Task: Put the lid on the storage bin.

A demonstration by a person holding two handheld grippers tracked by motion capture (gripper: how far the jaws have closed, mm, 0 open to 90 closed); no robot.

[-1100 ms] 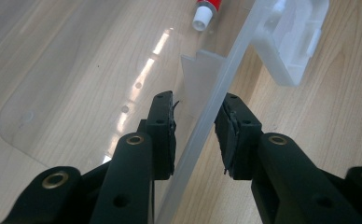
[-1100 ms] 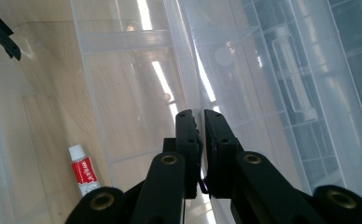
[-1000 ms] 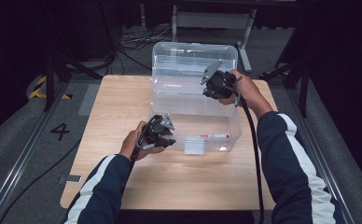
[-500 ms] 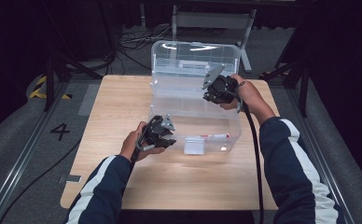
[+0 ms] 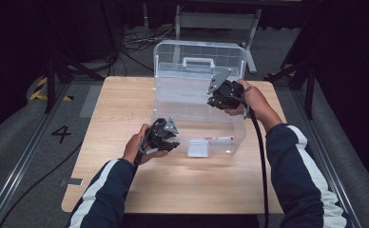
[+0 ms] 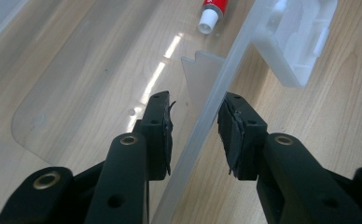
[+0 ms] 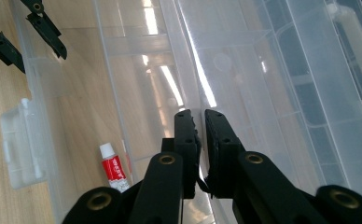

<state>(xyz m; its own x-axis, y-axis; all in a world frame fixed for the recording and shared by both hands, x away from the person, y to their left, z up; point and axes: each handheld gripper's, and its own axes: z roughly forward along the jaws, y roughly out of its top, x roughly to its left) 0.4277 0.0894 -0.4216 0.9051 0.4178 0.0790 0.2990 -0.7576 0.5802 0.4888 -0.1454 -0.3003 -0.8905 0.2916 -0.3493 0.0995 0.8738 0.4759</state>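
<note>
A clear plastic box (image 5: 199,116) stands on the wooden table (image 5: 116,104), its lid (image 5: 173,57) raised at the back. A small red and white tube (image 5: 218,138) lies inside, near the front wall. My left gripper (image 5: 173,141) straddles that front wall (image 6: 207,116); its jaws stand a little apart, and the left pad is clear of the plastic. My right gripper (image 5: 214,99) is over the box's right side, and its jaws (image 7: 200,121) are shut on a thin clear rim of the lid. The tube (image 7: 114,168) also lies below my right jaws.
A white latch (image 5: 198,148) hangs from the box's front wall, just right of my left gripper. The lid's white handle (image 5: 197,61) faces me. Bare table lies left of the box and in front of it. Dark floor, rails and cables surround the table.
My right hand has drifted slightly nearer and lower, its jaws still on the lid's rim. The left hand and the box have stayed put.
</note>
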